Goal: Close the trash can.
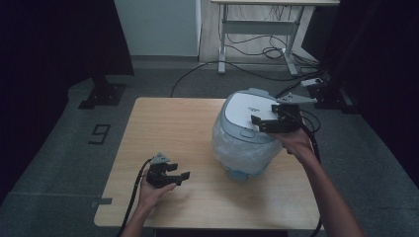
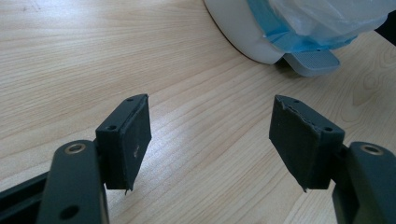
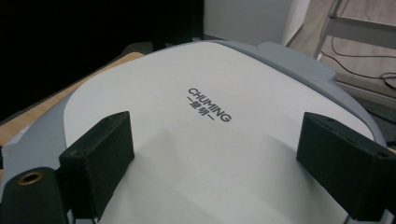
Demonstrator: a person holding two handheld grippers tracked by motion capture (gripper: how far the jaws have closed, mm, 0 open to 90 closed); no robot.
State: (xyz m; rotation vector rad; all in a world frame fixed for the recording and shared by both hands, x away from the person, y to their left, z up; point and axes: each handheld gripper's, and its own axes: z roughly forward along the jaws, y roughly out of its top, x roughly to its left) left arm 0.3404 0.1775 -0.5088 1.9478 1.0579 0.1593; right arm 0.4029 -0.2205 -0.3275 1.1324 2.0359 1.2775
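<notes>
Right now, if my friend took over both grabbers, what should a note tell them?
Left gripper: open, holding nothing, low over the table near its front left.
Right gripper: open, jaws spread over the white lid of the trash bin; whether it touches the lid cannot be told.
Bin: upright at the table's right, lid down, a plastic bag draped round its body, foot pedal facing the left gripper.
Done: nothing visible yet.
Left: probably working the lid or the bag.

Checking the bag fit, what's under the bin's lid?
Under the lid, a clear plastic bag drapes over the bin's sides. The inside is hidden by the closed lid.
</notes>
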